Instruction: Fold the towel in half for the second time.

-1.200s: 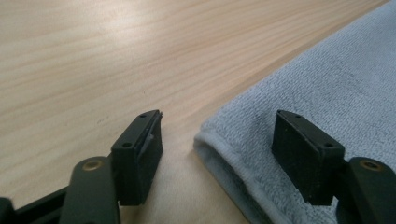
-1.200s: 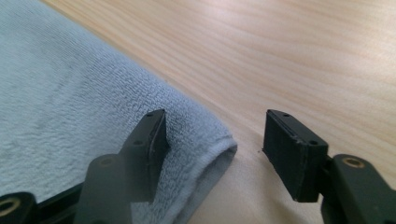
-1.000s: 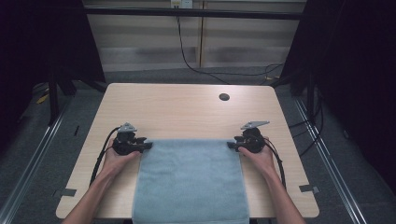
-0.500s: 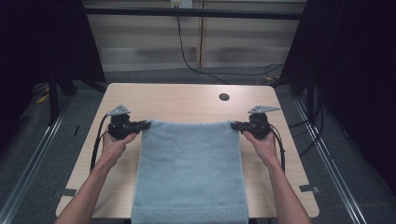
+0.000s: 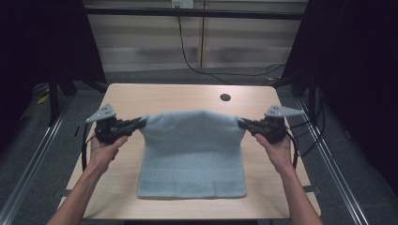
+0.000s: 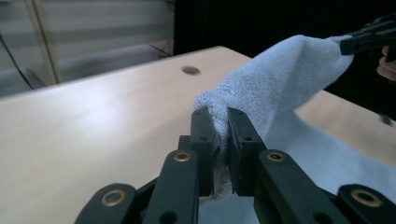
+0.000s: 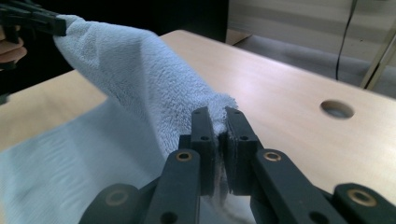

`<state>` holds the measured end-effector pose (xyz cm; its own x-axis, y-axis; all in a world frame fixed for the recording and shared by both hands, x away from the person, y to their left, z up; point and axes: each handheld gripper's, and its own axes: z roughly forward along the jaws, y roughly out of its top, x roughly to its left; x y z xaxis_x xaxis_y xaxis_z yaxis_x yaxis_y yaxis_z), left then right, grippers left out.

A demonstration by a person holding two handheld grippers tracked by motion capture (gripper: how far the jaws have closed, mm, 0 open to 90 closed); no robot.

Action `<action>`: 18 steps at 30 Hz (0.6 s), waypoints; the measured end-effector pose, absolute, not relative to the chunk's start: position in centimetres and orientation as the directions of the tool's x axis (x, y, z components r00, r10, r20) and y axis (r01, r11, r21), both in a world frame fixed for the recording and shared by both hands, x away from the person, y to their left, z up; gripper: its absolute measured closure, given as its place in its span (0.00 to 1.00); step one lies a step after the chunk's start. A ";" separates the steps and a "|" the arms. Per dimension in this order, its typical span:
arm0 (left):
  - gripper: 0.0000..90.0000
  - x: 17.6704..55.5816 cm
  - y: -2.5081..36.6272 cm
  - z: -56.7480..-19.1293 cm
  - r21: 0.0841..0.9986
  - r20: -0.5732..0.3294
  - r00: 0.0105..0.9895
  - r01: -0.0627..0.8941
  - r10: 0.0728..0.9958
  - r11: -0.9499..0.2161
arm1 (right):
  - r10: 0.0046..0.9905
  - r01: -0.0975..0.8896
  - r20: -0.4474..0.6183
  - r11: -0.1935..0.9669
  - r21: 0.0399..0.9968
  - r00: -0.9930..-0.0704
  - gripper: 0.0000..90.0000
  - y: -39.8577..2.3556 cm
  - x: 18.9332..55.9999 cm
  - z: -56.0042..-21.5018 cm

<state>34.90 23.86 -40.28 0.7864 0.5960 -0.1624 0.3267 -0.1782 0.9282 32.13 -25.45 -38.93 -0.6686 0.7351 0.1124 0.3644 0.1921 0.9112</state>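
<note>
Left gripper [image 5: 139, 123]: clamped tight on the towel's far left corner – in the left gripper view the jaws pinch a wad of terry cloth between them [image 6: 219, 135].
Right gripper [image 5: 241, 123]: same story on the far right corner, jaws closed with cloth bunched in the pinch [image 7: 219, 133].
Towel [image 5: 192, 154]: light blue, near hem with its woven band lying flat near the table's near edge, far edge lifted clear of the wood and strung between the two grippers.
What changed: a second ago that far edge sat low by the hands, with the near end hanging over the table's near edge; half a second ago it was higher and farther forward; now it has risen again and the near hem has come up onto the table – the hands have also spread wider.
Meaning: looks like a lift-and-carry in progress, either to spread the cloth or to start a fold; the grip on both corners seems secure.
Table [image 5: 155, 101]: pale wood, bare beyond the towel.
Cable hole [image 5: 225, 97]: well apart from the cloth.
</note>
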 end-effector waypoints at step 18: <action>0.64 27.7 28.0 -44.7 0.890 -0.243 0.761 0.421 0.601 -0.173 | 0.736 0.470 0.201 0.177 0.865 -0.647 0.64 -27.7 20.8 -45.0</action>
<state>27.74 27.96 -44.66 0.7611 0.6012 -0.2435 0.4213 -0.1727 0.8904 20.82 -27.73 -45.03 -0.6468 0.7357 0.2012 0.4702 0.1769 0.8646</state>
